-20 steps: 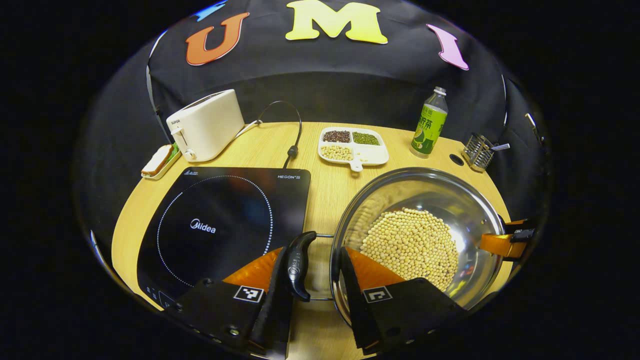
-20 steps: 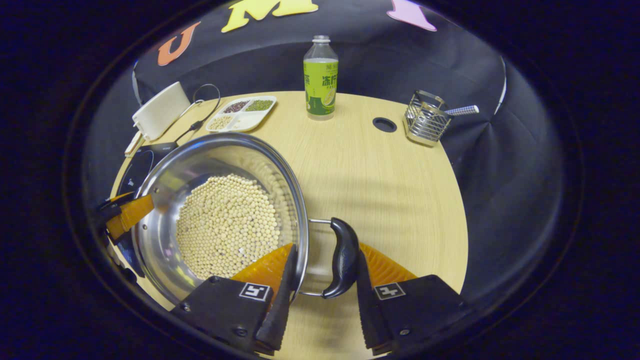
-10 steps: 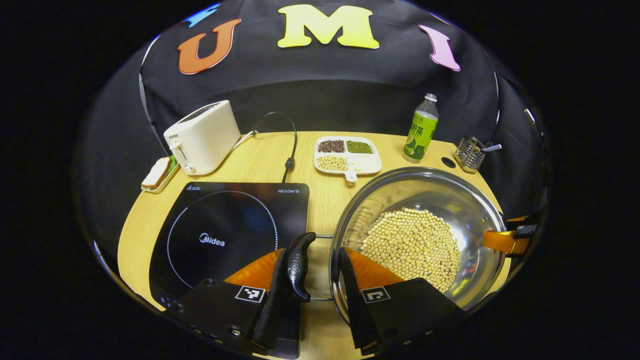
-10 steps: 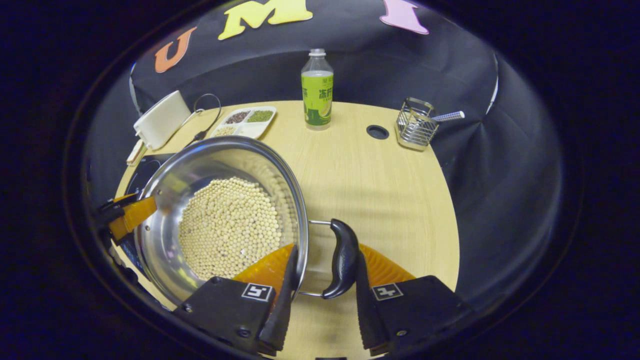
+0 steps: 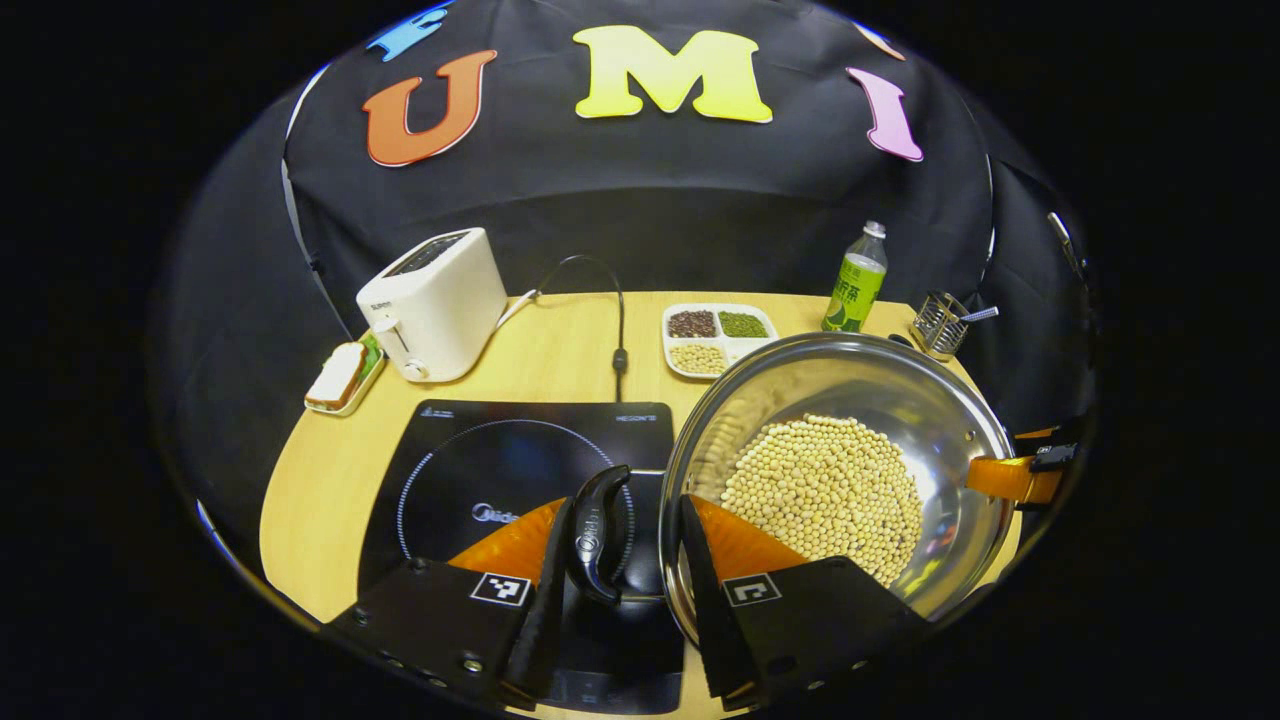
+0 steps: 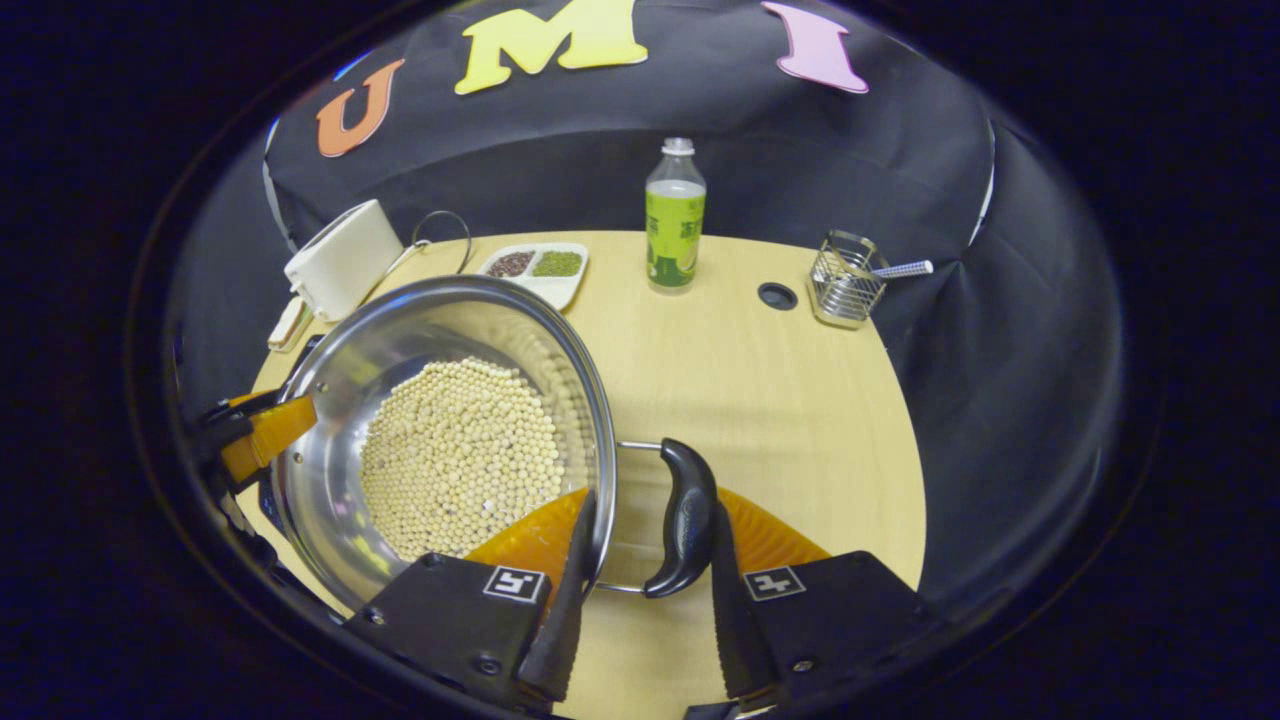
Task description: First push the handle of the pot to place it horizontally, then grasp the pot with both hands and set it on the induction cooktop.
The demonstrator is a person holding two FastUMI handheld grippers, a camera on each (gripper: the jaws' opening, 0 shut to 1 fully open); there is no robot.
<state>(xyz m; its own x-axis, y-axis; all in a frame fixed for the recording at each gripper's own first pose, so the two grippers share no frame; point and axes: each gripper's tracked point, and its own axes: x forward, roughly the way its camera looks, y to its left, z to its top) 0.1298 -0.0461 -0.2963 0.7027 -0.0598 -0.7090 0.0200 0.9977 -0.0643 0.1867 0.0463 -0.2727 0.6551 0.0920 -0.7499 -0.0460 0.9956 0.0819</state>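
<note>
Two grippers hold the pot of soybeans: left gripper closed across its left handle and rim above the induction cooktop; right gripper closed likewise on the right handle over the table.

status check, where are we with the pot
Left gripper and right gripper each clamped across a handle and the rim. Pot of beans lifted, partly over the cooktop. Nothing on the cooktop.
</note>
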